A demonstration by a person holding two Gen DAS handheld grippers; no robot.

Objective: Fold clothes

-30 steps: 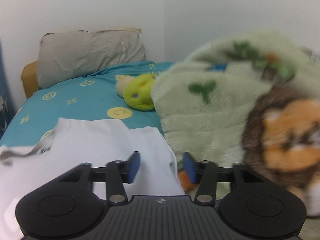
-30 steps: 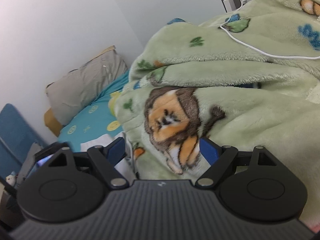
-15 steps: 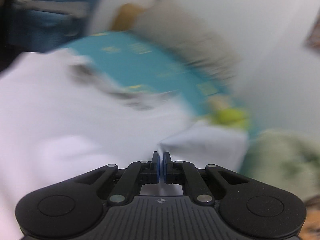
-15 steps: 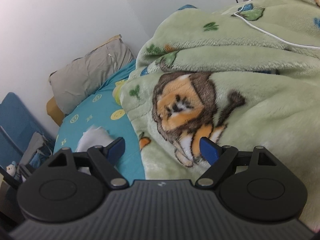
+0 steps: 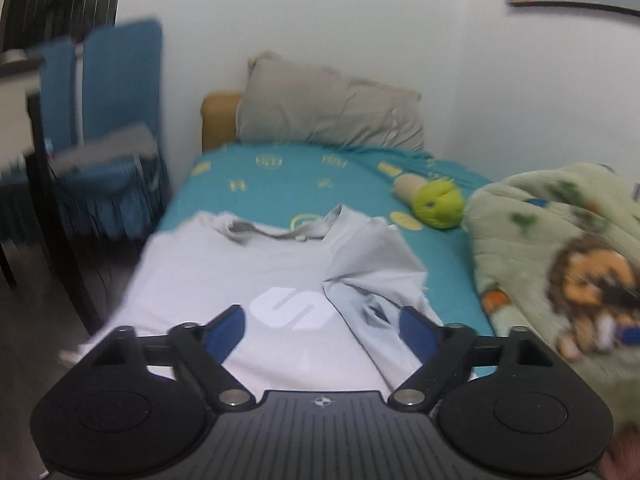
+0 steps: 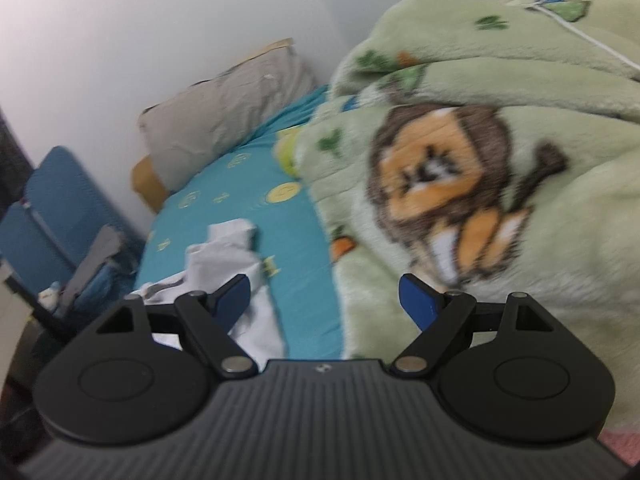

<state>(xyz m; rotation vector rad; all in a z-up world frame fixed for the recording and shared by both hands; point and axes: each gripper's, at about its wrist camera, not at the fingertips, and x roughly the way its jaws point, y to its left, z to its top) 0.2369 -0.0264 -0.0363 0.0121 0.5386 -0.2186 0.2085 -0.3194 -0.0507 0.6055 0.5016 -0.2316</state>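
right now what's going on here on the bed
A person with a gripper in each hand is folding a white T-shirt laid out on the teal sheet. Its right sleeve is folded in over the body. The left gripper hovers open above the shirt, holding nothing. The right gripper is also open and empty, beside the green lion blanket.
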